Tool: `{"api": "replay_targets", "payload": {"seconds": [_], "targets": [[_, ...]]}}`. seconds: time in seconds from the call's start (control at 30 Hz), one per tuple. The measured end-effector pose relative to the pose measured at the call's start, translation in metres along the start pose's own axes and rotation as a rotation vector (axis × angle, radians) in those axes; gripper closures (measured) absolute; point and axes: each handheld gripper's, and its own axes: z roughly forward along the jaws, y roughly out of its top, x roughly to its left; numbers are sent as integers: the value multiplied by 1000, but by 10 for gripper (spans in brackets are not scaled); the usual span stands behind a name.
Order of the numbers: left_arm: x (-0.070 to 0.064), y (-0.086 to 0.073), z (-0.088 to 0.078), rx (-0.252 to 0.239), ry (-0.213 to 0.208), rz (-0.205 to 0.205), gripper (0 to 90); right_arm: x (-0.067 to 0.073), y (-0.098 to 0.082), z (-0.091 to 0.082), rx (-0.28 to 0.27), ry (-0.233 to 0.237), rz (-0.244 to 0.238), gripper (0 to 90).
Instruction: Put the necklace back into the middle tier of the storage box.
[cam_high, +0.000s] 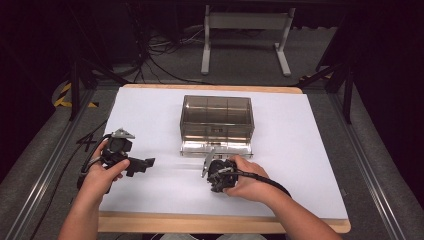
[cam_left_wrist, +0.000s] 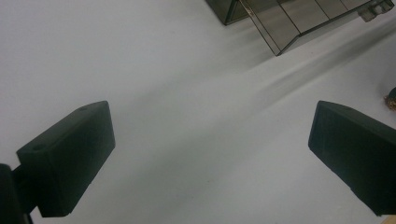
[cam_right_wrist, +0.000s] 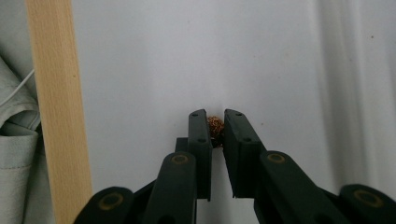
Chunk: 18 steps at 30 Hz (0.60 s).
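Observation:
A small copper-coloured wad (cam_right_wrist: 215, 128) sits pinched between the two black jaws of my right gripper (cam_right_wrist: 215, 119), just over the white sheet (cam_right_wrist: 149, 60). In the high view that right gripper (cam_high: 219, 181) is held in the person's right hand, in front of a smoky clear compartment box (cam_high: 217, 117). My left gripper (cam_high: 144, 165) hovers at the sheet's left side, well apart from the box. Its jaws stand wide open in the left gripper view (cam_left_wrist: 210, 140), with bare sheet between them. A corner of the box (cam_left_wrist: 289, 23) shows at the upper right there.
A clear flap or tray (cam_high: 216, 148) lies at the box's front. The wooden table edge (cam_right_wrist: 58, 116) runs beside the right gripper, with grey cloth (cam_right_wrist: 14, 140) beyond it. Cables and a white table frame (cam_high: 245, 35) lie on the floor behind.

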Motion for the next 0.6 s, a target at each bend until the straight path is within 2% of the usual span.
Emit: {"api": "replay_targets", "payload": {"seconds": [0.6], "targets": [[0, 0, -1, -3, 1, 0, 12, 0, 2, -22, -43, -12, 4, 824]]}}
